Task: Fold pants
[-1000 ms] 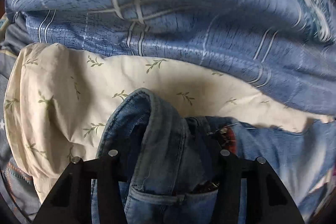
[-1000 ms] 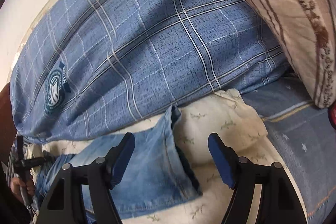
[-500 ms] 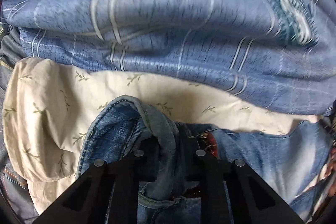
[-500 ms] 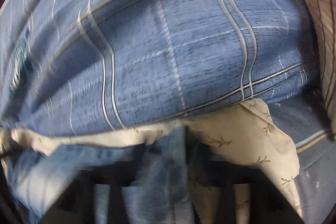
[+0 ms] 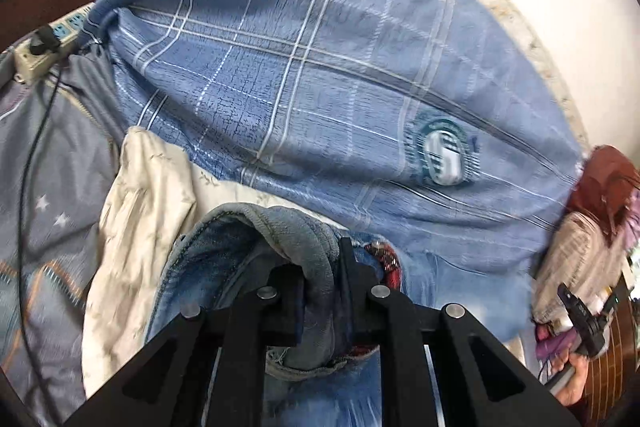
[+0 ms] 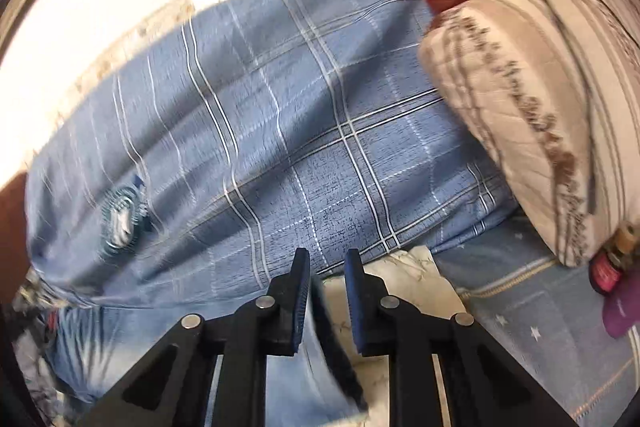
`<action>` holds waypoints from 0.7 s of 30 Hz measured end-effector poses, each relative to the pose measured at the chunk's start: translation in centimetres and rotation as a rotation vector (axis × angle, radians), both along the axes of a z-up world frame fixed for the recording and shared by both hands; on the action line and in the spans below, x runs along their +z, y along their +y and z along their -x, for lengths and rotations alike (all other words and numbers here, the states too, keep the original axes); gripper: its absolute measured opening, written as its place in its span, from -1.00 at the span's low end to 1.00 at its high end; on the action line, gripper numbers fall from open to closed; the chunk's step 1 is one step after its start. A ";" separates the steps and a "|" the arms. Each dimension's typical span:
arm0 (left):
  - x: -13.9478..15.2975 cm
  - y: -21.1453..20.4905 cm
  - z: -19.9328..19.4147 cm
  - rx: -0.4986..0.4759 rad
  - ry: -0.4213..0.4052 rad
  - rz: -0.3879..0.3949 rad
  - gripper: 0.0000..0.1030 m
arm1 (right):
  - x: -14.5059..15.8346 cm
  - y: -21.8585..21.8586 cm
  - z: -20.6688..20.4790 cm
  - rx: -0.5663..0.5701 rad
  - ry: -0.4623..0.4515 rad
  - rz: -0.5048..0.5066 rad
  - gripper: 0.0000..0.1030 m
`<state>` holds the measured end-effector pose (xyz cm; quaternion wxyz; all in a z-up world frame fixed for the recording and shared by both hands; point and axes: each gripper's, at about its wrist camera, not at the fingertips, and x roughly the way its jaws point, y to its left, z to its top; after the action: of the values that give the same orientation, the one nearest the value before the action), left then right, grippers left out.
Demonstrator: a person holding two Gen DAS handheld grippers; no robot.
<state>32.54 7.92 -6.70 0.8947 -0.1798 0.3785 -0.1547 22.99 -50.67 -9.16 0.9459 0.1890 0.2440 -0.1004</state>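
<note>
Soft, even light fills both views, and the white wall (image 6: 120,7) beyond the grippers is washed out nearly to glare. Motion blur smears the plaid duvet (image 5: 320,75) ahead of the fingers, worst towards the edges, where the fisheye bends everything into a dark rim. Only faint shadows lie in the cloth's folds near the fingertips.

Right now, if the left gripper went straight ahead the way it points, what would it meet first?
Probably the blue plaid quilt, bulging just beyond the jeans that the left gripper grips; depth is uncertain.
</note>
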 end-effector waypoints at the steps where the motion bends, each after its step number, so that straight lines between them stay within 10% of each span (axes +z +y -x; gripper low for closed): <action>1: -0.2 0.0 1.0 -0.008 -0.007 -0.011 -0.71 | 0.1 -0.3 0.6 0.009 0.000 -0.010 -0.63; 9: 0.6 -0.8 8.8 -0.082 -0.043 -0.026 -0.71 | -1.8 -0.8 1.9 0.125 0.115 -0.210 -0.57; 13: 0.2 -0.8 12.3 -0.116 -0.057 -0.019 -0.71 | -2.9 0.2 -0.2 0.125 0.171 -0.193 0.53; 21: -2.8 -0.3 17.1 -0.141 -0.009 -0.034 -0.70 | -5.7 2.6 -8.5 0.151 0.213 -0.114 0.56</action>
<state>15.41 7.62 -9.51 0.8862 -0.1369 0.3887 -0.2118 31.51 -48.06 -14.91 0.9071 0.2118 0.3621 -0.0344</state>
